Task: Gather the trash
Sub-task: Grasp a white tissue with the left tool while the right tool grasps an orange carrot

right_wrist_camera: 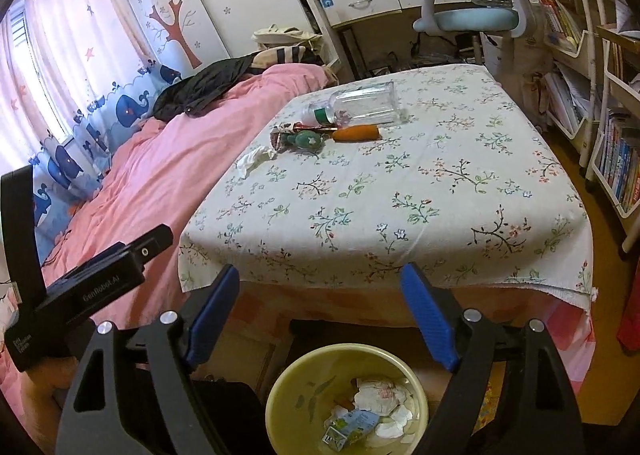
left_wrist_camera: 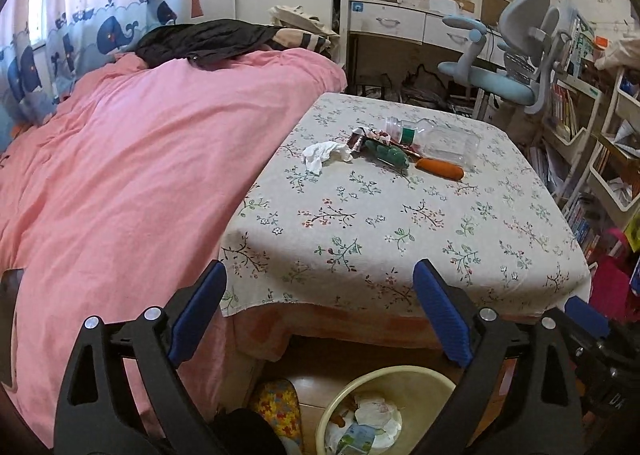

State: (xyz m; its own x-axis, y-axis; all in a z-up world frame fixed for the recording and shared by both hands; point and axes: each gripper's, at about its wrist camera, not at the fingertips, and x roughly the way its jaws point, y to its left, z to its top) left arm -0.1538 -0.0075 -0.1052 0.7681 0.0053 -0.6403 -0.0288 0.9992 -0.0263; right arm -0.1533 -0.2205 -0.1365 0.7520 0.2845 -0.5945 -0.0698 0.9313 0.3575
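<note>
While your left gripper point(left_wrist_camera: 320, 307) and right gripper point(right_wrist_camera: 320, 311) both hang with blue fingers spread wide and nothing between them, the yellow bin point(right_wrist_camera: 280, 383) sits at 6 o'clock under each, already holding crumpled paper point(right_wrist_camera: 380, 395) and a small carton point(right_wrist_camera: 352, 425). Across the floral tablecloth point(left_wrist_camera: 380, 223) near 12 o'clock, the trash lies clustered: white tissue point(left_wrist_camera: 324, 155), wrapper point(left_wrist_camera: 360, 137), green toy point(left_wrist_camera: 390, 153), orange carrot point(left_wrist_camera: 440, 169) and a toppled clear bottle point(left_wrist_camera: 444, 139). Only your right view shows the left gripper's black body at 9 o'clock; only your left view shows a patterned slipper point(left_wrist_camera: 276, 403) beside the bin.
</note>
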